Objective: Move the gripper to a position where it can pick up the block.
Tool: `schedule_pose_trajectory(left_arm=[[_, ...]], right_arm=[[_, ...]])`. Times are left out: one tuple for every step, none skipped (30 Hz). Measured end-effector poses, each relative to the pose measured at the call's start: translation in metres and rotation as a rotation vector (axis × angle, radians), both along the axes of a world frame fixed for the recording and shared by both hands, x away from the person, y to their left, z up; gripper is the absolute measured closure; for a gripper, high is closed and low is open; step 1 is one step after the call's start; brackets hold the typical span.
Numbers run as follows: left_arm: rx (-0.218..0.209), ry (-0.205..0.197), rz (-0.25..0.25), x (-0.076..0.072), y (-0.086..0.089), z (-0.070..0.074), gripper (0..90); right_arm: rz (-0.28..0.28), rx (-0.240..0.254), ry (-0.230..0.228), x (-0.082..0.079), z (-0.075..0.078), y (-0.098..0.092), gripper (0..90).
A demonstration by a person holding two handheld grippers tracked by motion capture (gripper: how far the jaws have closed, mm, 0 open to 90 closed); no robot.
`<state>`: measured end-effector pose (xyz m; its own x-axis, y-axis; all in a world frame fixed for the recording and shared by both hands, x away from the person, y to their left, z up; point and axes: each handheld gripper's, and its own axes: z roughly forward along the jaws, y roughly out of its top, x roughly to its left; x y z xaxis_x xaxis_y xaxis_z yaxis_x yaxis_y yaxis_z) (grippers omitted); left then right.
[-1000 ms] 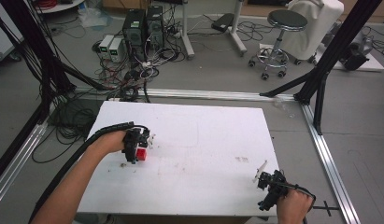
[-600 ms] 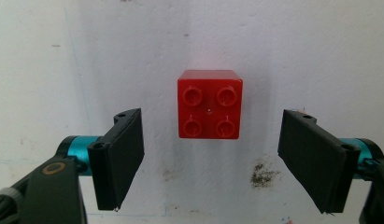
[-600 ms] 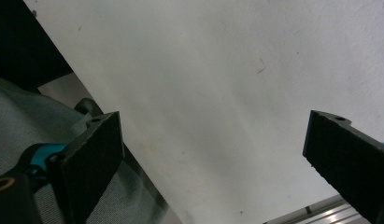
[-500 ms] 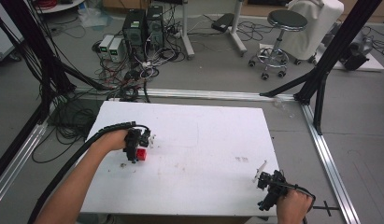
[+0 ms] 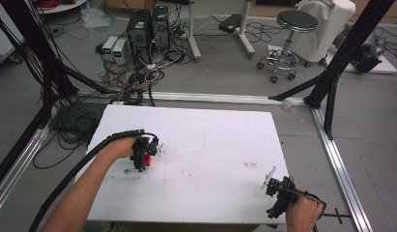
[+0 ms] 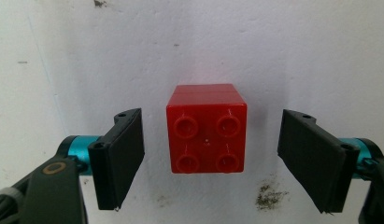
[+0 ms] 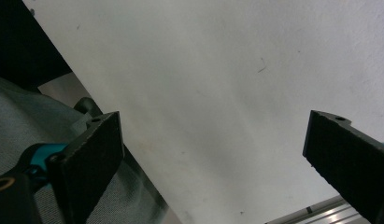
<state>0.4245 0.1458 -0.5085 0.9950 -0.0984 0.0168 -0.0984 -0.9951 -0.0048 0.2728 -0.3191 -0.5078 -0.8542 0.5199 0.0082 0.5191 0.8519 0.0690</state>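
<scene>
A red brick [image 6: 206, 128] with four studs on top sits on the white table [image 5: 210, 145], left of its middle. My left gripper [image 6: 217, 165] is open and straddles it, one jaw on each side, with a gap between each pad and the brick. From the high view the same red brick [image 5: 148, 159] peeks out beside the left gripper [image 5: 142, 154]. My right gripper [image 5: 278, 193] hovers open over the table's front right corner, nothing between its fingers [image 7: 94, 154].
The table's front edge and a metal floor rail [image 7: 320, 212] lie just below the right gripper. A tangle of cables and computer boxes [image 5: 148, 29] sits beyond the table, a stool [image 5: 288, 34] at the back right, black frame posts at both sides.
The left gripper has edged slightly over the red brick; the right gripper stays where it was.
</scene>
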Motion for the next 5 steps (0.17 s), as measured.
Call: schedule_pose_trajectory(left_arm=[[-0.005, 0.000, 0.001, 0.0001, 0.0002, -0.0001, 23.2], [-0.006, 0.001, 0.005, 0.0002, 0.0003, 0.0000, 23.2], [-0.003, 0.001, 0.005, 0.0001, 0.0004, 0.0004, 23.2], [-0.004, -0.002, 0.005, -0.0003, 0.0005, 0.0006, 23.2], [-0.003, -0.001, 0.004, -0.0008, 0.0007, 0.0015, 23.2]], right_arm=[[0.001, -0.001, -0.001, 0.0003, 0.0002, -0.0001, 4.4], [0.001, -0.001, -0.001, 0.0003, 0.0002, -0.0001, 4.4], [-0.002, -0.001, -0.003, 0.0004, 0.0001, 0.0003, 4.4], [-0.002, -0.001, -0.003, 0.0004, 0.0001, 0.0003, 4.4], [-0.005, -0.003, -0.004, 0.0003, 0.0002, 0.0008, 4.4]])
